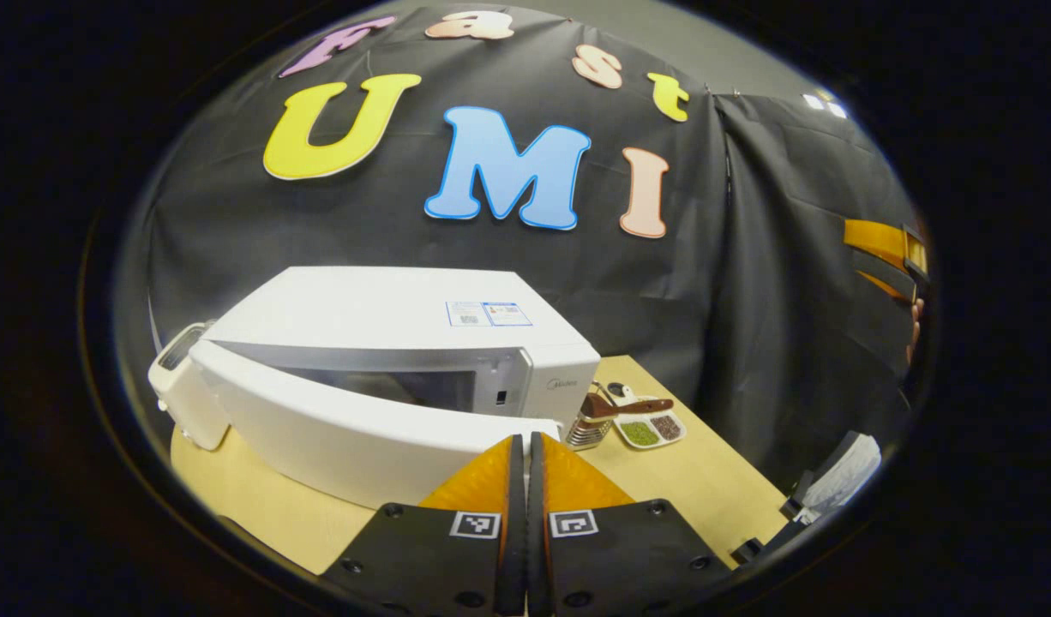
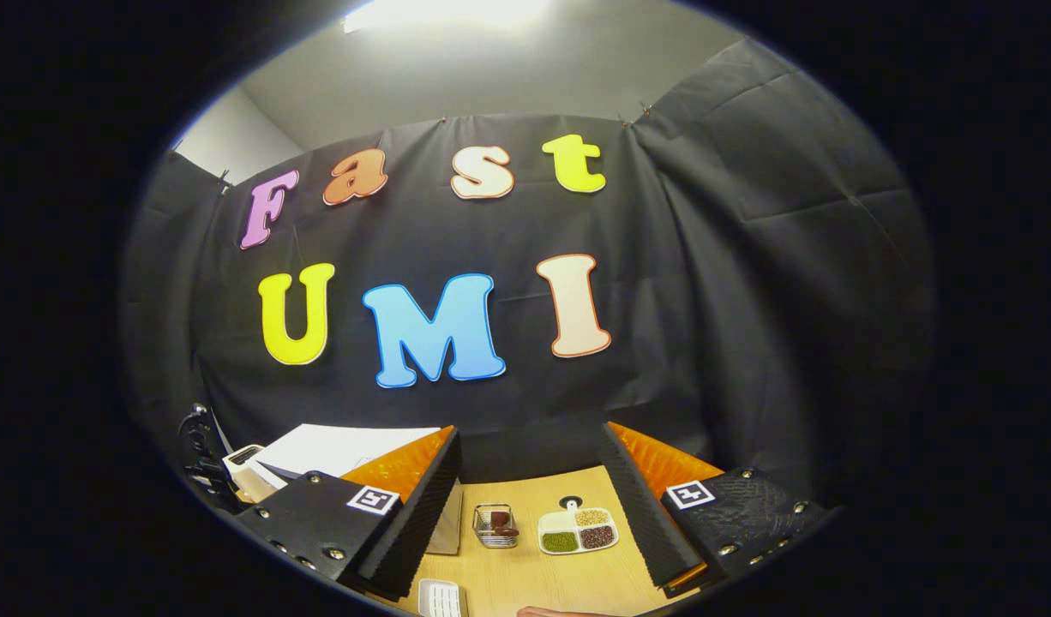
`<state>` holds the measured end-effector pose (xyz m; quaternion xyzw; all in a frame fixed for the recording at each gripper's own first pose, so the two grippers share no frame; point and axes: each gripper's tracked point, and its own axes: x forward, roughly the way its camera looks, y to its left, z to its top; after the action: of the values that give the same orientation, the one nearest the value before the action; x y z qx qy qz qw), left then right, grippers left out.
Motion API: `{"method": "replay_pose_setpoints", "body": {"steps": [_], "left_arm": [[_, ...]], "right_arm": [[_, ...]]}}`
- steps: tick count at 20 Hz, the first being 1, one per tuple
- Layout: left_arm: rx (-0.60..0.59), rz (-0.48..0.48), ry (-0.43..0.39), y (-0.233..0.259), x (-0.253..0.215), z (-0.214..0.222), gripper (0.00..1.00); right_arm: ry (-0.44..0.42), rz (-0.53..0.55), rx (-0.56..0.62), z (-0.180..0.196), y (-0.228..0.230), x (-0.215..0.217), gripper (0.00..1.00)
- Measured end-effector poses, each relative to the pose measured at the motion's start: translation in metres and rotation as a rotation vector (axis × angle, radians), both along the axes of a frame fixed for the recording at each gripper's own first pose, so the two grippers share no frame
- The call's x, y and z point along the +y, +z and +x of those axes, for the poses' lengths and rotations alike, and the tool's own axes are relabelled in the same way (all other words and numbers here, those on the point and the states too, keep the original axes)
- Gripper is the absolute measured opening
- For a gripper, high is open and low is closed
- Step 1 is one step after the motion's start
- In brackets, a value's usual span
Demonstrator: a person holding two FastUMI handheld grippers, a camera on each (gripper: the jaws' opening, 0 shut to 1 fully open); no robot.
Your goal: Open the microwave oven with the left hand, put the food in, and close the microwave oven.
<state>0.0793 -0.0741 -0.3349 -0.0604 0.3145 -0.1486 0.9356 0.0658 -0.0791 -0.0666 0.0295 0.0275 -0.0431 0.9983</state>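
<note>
White microwave point(image 1: 388, 343) sits on the wooden table point(image 1: 688, 480), and it is the biggest thing you have to deal with. In the left gripper view it lies a bit to the left and just ahead of your left hand-held gripper point(image 1: 524, 446). Its long side runs from left to right across that view. The door point(image 1: 345, 433) is already swung part way out. Its hinge end is at the far left, and its free end comes right up to your left fingertips. I cannot tell if they touch it. You can see a bit of the dark inside behind the door.

Your left hand-held gripper is closed up tight, with its two fingers pressed together and nothing between them. It is the nearer one to the door, so I think it should push or hook the free end and swing the door wider to the left.

Your right hand-held gripper point(image 2: 534, 506) is wide open and holds nothing. In the right gripper view the food plate point(image 2: 577, 531) lies on the table straight ahead, between the two open fingers but farther off. It has three little sections with green, tan and brown bits. A small wire basket point(image 2: 495, 524) stands just to the left of it.

So the plate is just right of the microwave, and the right hand is the better one to reach it. The plate is flat and low, so I think you should grab it by its rim.
</note>
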Motion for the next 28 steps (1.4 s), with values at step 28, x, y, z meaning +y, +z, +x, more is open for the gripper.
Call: {"method": "replay_pose_setpoints", "body": {"steps": [28], "left_arm": [[-0.035,0.023,0.156,-0.016,-0.014,0.075,0.07]], "right_arm": [[0.023,0.014,0.081,0.03,-0.028,-0.059,0.97]]}}
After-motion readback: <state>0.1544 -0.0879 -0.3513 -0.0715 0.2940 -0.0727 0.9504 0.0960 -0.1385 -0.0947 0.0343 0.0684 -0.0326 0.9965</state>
